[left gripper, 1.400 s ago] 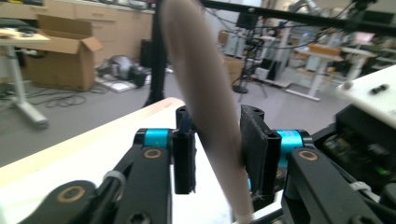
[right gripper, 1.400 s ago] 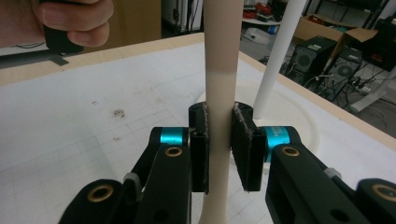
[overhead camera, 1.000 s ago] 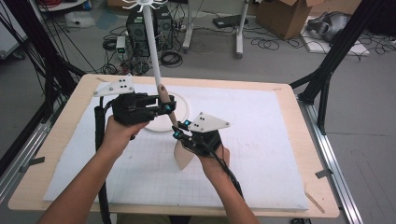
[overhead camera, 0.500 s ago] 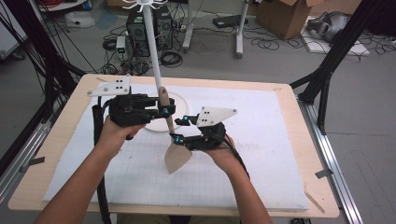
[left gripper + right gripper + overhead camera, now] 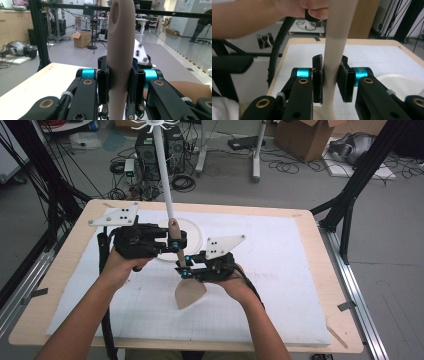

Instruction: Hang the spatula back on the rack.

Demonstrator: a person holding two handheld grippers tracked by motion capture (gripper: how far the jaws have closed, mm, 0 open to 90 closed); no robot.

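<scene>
Cables, a cardboard box [image 5: 304, 135] and black frame posts crowd the grey floor behind the worktop [image 5: 70, 245], a pale wooden board with rounded corners carrying a white gridded mat [image 5: 280, 285]; on the mat's far side lies a flat white round base [image 5: 192, 232] from which a slim white pole [image 5: 165, 175] rises to a hooked top. Between the two grippers is a smooth, matte beige wooden spatula [image 5: 187, 287], held above the mat; its handle is rounded, with a shallow dimple near the tip, and widens to a flat blade pointing toward the person. The left gripper [image 5: 172, 242] has its black jaws clamped on the handle's upper end; the right gripper [image 5: 184, 268] grasps the handle lower down, just above the blade, its rough dark pads [image 5: 318, 75] pressing both sides.
</scene>
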